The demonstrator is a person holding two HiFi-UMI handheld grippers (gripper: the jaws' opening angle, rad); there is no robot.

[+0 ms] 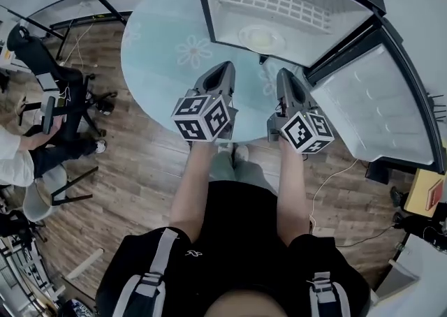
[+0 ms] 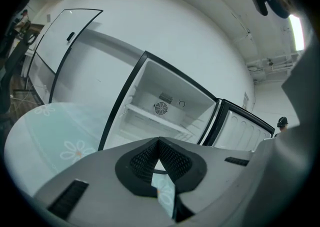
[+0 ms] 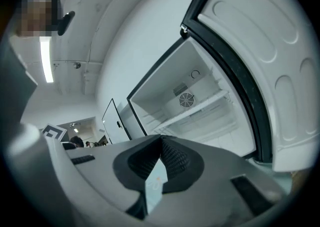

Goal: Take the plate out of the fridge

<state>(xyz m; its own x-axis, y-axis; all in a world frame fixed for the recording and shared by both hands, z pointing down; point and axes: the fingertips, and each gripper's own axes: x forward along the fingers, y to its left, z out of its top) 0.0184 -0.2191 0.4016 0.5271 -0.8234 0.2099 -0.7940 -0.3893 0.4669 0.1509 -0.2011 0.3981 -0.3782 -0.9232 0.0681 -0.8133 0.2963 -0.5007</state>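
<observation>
A small fridge [image 1: 279, 8] stands open on the round table [image 1: 157, 57], its door [image 1: 377, 109] swung out to the right. In the head view a pale round plate [image 1: 262, 36] lies inside on the fridge's lower level, below a wire shelf. My left gripper [image 1: 227, 65] and right gripper [image 1: 284, 72] hover side by side over the table just short of the fridge opening, both shut and empty. The left gripper view has its jaws [image 2: 159, 141] closed in front of the open fridge [image 2: 165, 106]. The right gripper view likewise shows closed jaws [image 3: 161, 138] before the fridge [image 3: 190, 106]. Neither gripper view shows the plate.
The table has a light blue cloth printed with daisies. A black office chair [image 1: 63, 92] and a seated person [image 1: 21, 155] are at the left on the wood floor. A cable [image 1: 328, 183] and a cardboard box [image 1: 429, 193] lie at the right, beyond the fridge door.
</observation>
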